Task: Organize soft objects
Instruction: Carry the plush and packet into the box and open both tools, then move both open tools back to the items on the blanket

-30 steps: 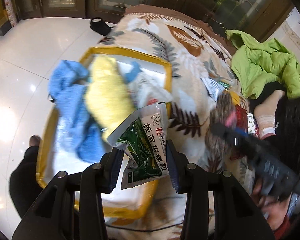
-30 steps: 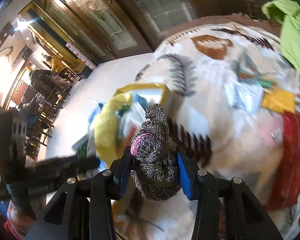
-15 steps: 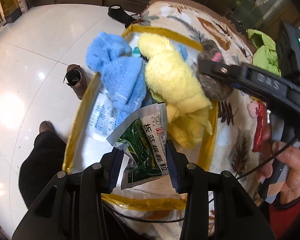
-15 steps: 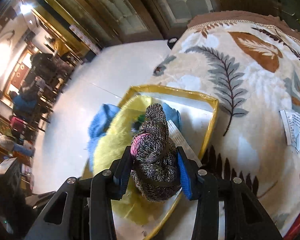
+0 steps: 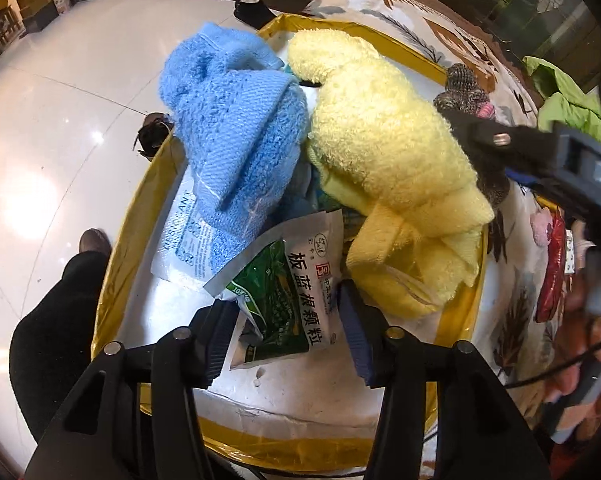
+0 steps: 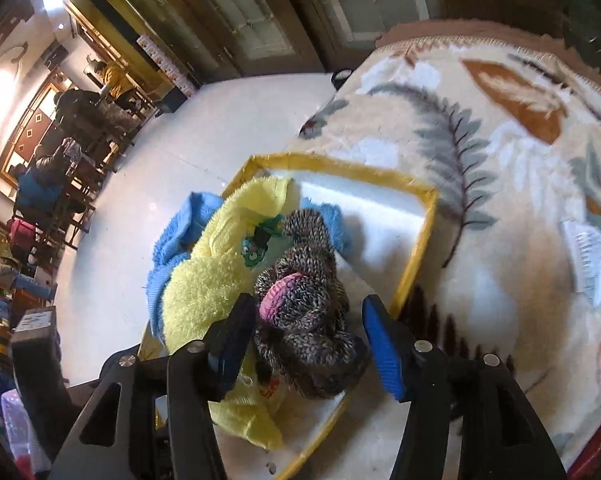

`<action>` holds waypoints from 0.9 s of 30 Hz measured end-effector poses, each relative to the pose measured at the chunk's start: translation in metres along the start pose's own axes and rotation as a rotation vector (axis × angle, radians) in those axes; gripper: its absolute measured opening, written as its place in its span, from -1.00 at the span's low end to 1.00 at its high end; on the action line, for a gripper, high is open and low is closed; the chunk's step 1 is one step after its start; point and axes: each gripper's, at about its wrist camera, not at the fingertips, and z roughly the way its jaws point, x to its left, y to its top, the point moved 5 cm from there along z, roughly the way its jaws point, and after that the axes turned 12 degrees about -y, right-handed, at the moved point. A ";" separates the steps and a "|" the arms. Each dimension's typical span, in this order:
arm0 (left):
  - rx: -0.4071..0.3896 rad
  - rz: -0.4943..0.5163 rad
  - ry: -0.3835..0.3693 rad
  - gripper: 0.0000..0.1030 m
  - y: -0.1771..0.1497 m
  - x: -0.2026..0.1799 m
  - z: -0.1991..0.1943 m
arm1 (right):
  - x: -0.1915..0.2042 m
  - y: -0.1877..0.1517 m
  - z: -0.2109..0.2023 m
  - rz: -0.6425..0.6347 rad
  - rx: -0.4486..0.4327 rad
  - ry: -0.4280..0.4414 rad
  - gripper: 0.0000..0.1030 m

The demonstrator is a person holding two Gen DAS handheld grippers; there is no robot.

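Now that your right gripper [image 6: 306,326] has spread its blue pads apart, the knitted bundle [image 6: 304,300] that was squeezed between them half a second ago sits released, slumped in the lower middle of the right wrist frame over the yellow towel [image 6: 208,288] and the white floor of the gold-rimmed tray [image 6: 416,248]; neither pad appears to touch it, though the left one is close. That reads as the bundle delivered, so your right hand looks free for another item from the leaf-patterned blanket [image 6: 500,160]. Your left gripper [image 5: 282,320] is different: its jaws have widened compared with a second ago, and the green medicine sachet [image 5: 288,292] stands between them in the lower middle of the left wrist frame, low over the tray's white floor. Whether the pads pinch it or have let go, you cannot tell from these views, so judge that drop unfinished. Counting what lies in the tray: one blue towel [image 5: 236,128] at upper centre-left, one yellow towel to its right, one knitted bundle at its far right edge, one white printed packet [image 5: 180,236] under the blue towel, and one green sachet. On the blanket, right wrist view, one white packet [image 6: 588,260] waits at the right edge.
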 end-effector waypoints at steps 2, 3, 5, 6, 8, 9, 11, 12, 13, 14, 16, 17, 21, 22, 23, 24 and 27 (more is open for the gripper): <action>-0.006 0.000 0.004 -0.02 -0.001 0.000 -0.003 | -0.005 0.001 -0.013 -0.008 -0.031 -0.023 0.12; -0.012 0.006 0.010 -0.02 -0.001 -0.001 -0.006 | -0.007 0.001 -0.018 -0.001 -0.043 -0.027 0.12; -0.035 0.020 0.019 -0.02 -0.002 -0.003 -0.015 | -0.012 0.002 -0.032 0.016 -0.071 -0.010 0.12; -0.045 0.028 0.021 -0.02 -0.002 -0.003 -0.019 | -0.014 0.002 -0.037 0.023 -0.079 -0.003 0.12; -0.064 0.042 0.030 -0.02 -0.003 -0.003 -0.027 | -0.017 0.001 -0.045 0.030 -0.089 0.009 0.12; -0.072 0.048 0.027 -0.02 -0.002 -0.004 -0.031 | -0.019 0.000 -0.048 0.036 -0.093 0.012 0.12; -0.084 0.056 0.035 -0.02 0.000 -0.004 -0.035 | -0.024 -0.004 -0.053 0.059 -0.089 0.033 0.12; -0.090 0.064 0.047 -0.02 0.000 -0.005 -0.036 | -0.025 -0.005 -0.054 0.067 -0.087 0.044 0.12; -0.095 0.067 0.056 -0.02 0.001 -0.005 -0.037 | -0.027 -0.010 -0.056 0.075 -0.087 0.054 0.12; -0.098 0.069 0.060 -0.02 0.001 -0.005 -0.037 | -0.029 -0.013 -0.059 0.075 -0.090 0.055 0.12; -0.111 0.083 0.073 -0.02 0.000 -0.008 -0.041 | -0.034 -0.022 -0.066 0.066 -0.102 0.037 0.12; -0.115 0.089 0.080 -0.02 0.001 -0.011 -0.040 | -0.038 -0.027 -0.070 0.062 -0.105 0.028 0.12; -0.144 0.142 0.093 -0.02 0.001 -0.031 -0.046 | -0.057 -0.045 -0.082 0.089 -0.109 0.022 0.12; -0.150 0.157 0.094 0.00 0.001 -0.038 -0.047 | -0.063 -0.049 -0.086 0.097 -0.115 0.016 0.12; -0.153 0.166 0.093 0.05 0.002 -0.043 -0.048 | -0.068 -0.053 -0.090 0.103 -0.121 0.008 0.12; -0.158 0.182 0.089 0.10 0.002 -0.050 -0.048 | -0.075 -0.058 -0.095 0.110 -0.130 -0.002 0.12; -0.172 0.221 0.078 0.21 0.001 -0.071 -0.047 | -0.095 -0.072 -0.108 0.141 -0.143 -0.027 0.13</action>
